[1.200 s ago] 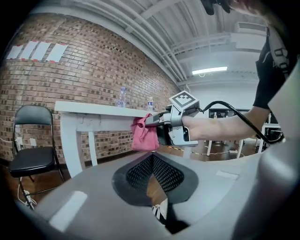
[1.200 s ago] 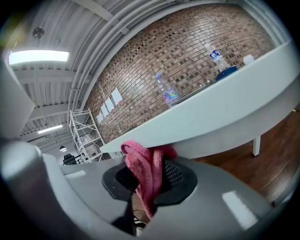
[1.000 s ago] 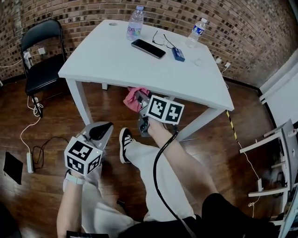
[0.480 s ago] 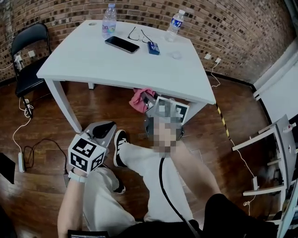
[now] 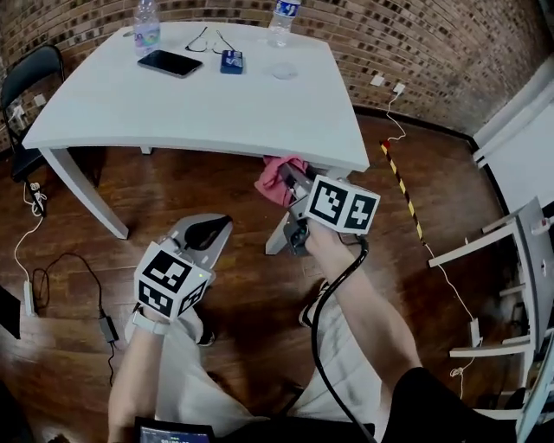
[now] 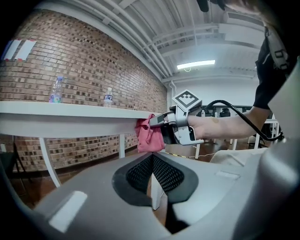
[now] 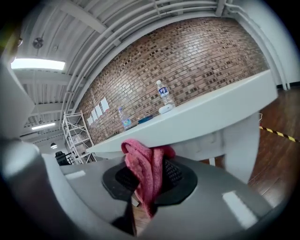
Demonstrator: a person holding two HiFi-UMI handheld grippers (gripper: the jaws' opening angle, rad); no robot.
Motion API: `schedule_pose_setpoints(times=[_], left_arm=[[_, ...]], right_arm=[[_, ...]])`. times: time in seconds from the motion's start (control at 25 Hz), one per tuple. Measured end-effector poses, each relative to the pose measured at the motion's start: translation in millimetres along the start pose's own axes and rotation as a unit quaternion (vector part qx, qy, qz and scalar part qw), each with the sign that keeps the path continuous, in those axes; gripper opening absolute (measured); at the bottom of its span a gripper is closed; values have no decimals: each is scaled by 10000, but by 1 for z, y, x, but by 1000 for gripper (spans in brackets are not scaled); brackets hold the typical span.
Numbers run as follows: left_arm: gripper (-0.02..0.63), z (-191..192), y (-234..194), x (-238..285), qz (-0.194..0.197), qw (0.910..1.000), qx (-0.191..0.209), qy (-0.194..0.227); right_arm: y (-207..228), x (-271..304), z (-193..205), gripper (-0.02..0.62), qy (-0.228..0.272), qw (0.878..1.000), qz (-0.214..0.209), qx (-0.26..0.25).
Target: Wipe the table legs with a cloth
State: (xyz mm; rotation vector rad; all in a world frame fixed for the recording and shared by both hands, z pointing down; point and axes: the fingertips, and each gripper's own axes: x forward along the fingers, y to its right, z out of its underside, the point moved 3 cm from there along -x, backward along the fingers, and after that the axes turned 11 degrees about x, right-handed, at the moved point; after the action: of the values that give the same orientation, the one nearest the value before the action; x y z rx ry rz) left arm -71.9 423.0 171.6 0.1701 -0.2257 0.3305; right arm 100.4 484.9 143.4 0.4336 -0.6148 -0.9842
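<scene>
The white table [image 5: 199,108] fills the upper half of the head view. A pink cloth [image 5: 277,178] is bunched just under its front edge, next to the slanting front right leg [image 5: 279,235]. My right gripper [image 5: 289,182] is shut on that cloth. In the right gripper view the cloth [image 7: 146,165] hangs folded between the pads, with the table leg [image 7: 236,151] to the right. My left gripper [image 5: 208,228] is lower and to the left, over the wood floor, shut with nothing in it. From the left gripper view the cloth [image 6: 149,134] shows against the table edge.
On the table lie a phone [image 5: 170,62], a blue box [image 5: 231,60], glasses and two water bottles [image 5: 146,19]. A black chair [image 5: 24,91] stands at the left. Cables [image 5: 52,277] run over the floor at the left. A white rack [image 5: 519,260] stands at the right.
The head view has swung right, so the table now sits further left. My right gripper, still holding the cloth, is nearer the table's front right corner. The person's legs have shifted.
</scene>
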Motion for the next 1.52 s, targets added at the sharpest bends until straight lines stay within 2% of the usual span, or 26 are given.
schedule_pose_setpoints(times=[0.2, 0.48, 0.68, 0.88, 1.08, 1.28, 1.4, 1.52], left_arm=[[-6, -14, 54, 58, 59, 10000, -39, 64], [-6, -29, 126, 112, -111, 9997, -197, 61], [-6, -44, 147, 137, -430, 9986, -300, 27], [-6, -53, 151, 155, -945, 9946, -418, 21], [-6, -38, 153, 173, -1653, 9831, -767, -169], [-6, -18, 153, 190, -2356, 9630, -1298, -160], [-6, 0, 154, 208, -2673, 9527, -1429, -200], [-6, 15, 147, 217, -2975, 9437, -1385, -413]], right_arm=[[62, -51, -28, 58, -26, 9999, 25, 125], [102, -84, -46, 58, -175, 9972, -573, 443], [117, -90, -48, 57, -494, 9911, -1021, 697], [131, -88, -45, 57, -876, 9850, -1335, 651], [154, -77, -21, 55, -1480, 9760, -1476, 608], [175, -57, 5, 55, -1988, 9682, -1434, 503], [192, -46, 27, 54, -2287, 9629, -1368, 418], [200, -33, 49, 54, -2558, 9573, -1236, 538]])
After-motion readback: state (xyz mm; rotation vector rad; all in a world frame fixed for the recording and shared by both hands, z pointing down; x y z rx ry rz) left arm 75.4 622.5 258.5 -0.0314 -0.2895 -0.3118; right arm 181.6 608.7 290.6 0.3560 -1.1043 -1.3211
